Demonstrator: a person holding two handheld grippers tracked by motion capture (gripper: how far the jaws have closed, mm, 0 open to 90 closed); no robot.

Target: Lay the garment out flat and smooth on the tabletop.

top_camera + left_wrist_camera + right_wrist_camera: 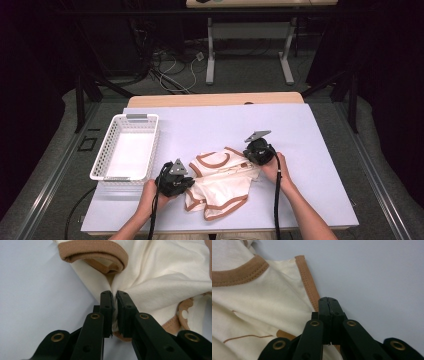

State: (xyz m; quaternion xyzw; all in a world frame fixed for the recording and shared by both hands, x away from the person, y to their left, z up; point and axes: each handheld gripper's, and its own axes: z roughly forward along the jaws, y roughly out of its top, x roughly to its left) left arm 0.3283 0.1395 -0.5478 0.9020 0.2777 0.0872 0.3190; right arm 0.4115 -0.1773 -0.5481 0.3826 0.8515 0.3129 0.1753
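Both grips set: left hand-held gripper clamps a bunched fold of the cream shirt, right hand-held gripper pinches its brown-trimmed edge; shirt crumpled on the table, white basket empty, folding or stowing undone.

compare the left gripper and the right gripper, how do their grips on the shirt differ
The left gripper pinches bunched cream cloth in the body of the shirt, which puckers around its jaws; the right gripper clamps the flat brown-trimmed edge. In the high view the left sits nearer the white basket. Both are shut on the shirt.
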